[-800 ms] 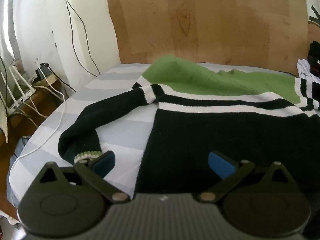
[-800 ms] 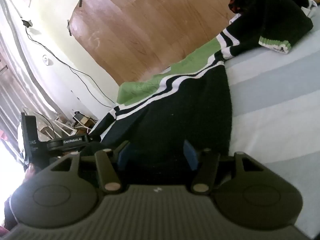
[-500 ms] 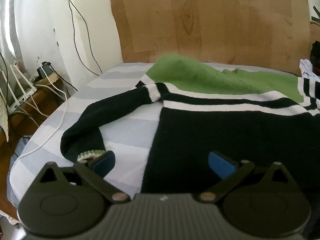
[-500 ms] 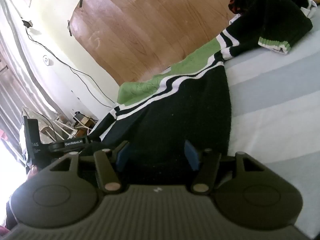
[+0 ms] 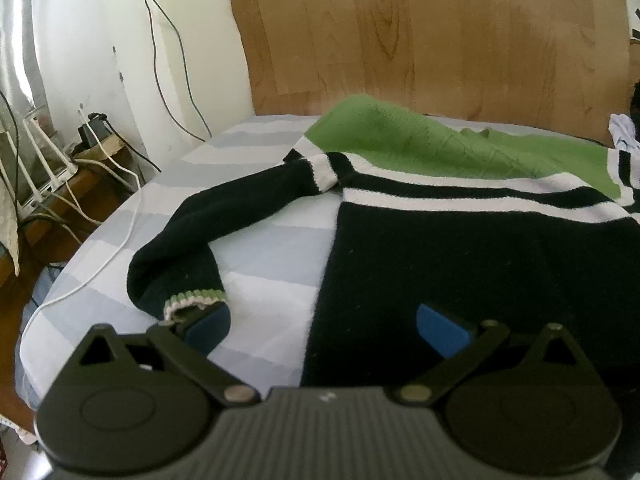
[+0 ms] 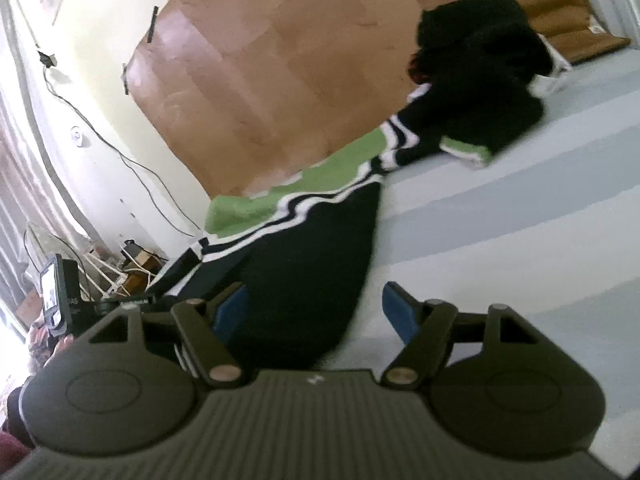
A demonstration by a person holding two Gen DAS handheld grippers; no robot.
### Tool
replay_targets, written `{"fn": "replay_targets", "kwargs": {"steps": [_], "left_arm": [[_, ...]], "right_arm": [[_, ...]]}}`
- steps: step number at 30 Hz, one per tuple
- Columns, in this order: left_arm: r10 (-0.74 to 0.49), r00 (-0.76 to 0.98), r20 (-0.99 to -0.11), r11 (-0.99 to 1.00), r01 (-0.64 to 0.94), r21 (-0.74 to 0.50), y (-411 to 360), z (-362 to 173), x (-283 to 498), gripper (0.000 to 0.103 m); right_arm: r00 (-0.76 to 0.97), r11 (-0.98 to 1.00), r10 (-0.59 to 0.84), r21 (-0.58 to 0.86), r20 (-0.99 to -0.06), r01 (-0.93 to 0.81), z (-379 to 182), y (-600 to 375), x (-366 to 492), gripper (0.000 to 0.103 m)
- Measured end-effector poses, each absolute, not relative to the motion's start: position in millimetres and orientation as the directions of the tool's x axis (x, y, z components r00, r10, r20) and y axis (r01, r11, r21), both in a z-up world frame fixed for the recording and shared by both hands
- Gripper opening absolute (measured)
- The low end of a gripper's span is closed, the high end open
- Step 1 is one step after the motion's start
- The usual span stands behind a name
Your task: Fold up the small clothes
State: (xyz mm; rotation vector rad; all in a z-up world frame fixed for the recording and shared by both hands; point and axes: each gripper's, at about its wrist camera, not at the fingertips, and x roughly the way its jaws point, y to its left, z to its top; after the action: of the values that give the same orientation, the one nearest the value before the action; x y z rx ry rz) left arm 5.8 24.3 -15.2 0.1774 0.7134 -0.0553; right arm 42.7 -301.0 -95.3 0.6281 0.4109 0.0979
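Note:
A small knitted sweater (image 5: 460, 264), black with white stripes and a green top, lies flat on the striped bed sheet (image 5: 264, 256). Its left sleeve (image 5: 188, 240) bends toward me, its green-and-white cuff (image 5: 192, 300) touching the left finger. My left gripper (image 5: 324, 324) is open over the sweater's bottom left corner. In the right wrist view the sweater (image 6: 304, 256) stretches away, its right sleeve cuff (image 6: 468, 152) on the sheet. My right gripper (image 6: 316, 308) is open over the hem's right corner.
A wooden headboard (image 5: 420, 32) stands behind the bed. A dark heap of clothes (image 6: 480, 52) lies at the far right. Cables and a router (image 5: 48, 168) sit on a low stand left of the bed edge. The left gripper's body (image 6: 60, 296) shows at left.
My right gripper has opened wider and shifted right along the hem. My left gripper has edged slightly closer to the sleeve cuff, still open.

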Motion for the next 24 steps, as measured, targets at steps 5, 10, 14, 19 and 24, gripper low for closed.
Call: {"fn": "replay_targets", "kwargs": {"steps": [5, 10, 14, 19, 24], "left_arm": [[0.011, 0.756, -0.655, 0.983, 0.113, 0.147, 23.2, -13.5, 5.9, 0.103], [-0.018, 0.758, -0.652, 0.983, 0.133, 0.128, 27.2, -9.8, 2.6, 0.103], [-0.049, 0.777, -0.628, 0.979, 0.161, 0.123, 39.4, -4.6, -9.4, 0.103], [0.014, 0.770, -0.638, 0.985, 0.097, 0.140, 56.7, -2.5, -9.3, 0.103], [0.047, 0.782, -0.621, 0.991, 0.042, 0.129, 69.8, 5.7, -9.4, 0.103]], "right_arm": [[0.889, 0.795, 0.269, 0.606, -0.370, 0.011, -98.4, -301.6, 28.0, 0.077], [0.844, 0.799, 0.355, 0.598, -0.401, -0.052, -102.3, -284.5, 32.0, 0.077], [0.816, 0.797, 0.402, 0.597, -0.415, -0.089, -106.4, -274.6, 44.4, 0.078], [0.806, 0.795, 0.427, 0.595, -0.411, -0.118, -106.8, -266.6, 55.7, 0.078], [0.803, 0.801, 0.429, 0.586, -0.414, -0.125, -106.1, -263.4, 60.0, 0.079]]}}
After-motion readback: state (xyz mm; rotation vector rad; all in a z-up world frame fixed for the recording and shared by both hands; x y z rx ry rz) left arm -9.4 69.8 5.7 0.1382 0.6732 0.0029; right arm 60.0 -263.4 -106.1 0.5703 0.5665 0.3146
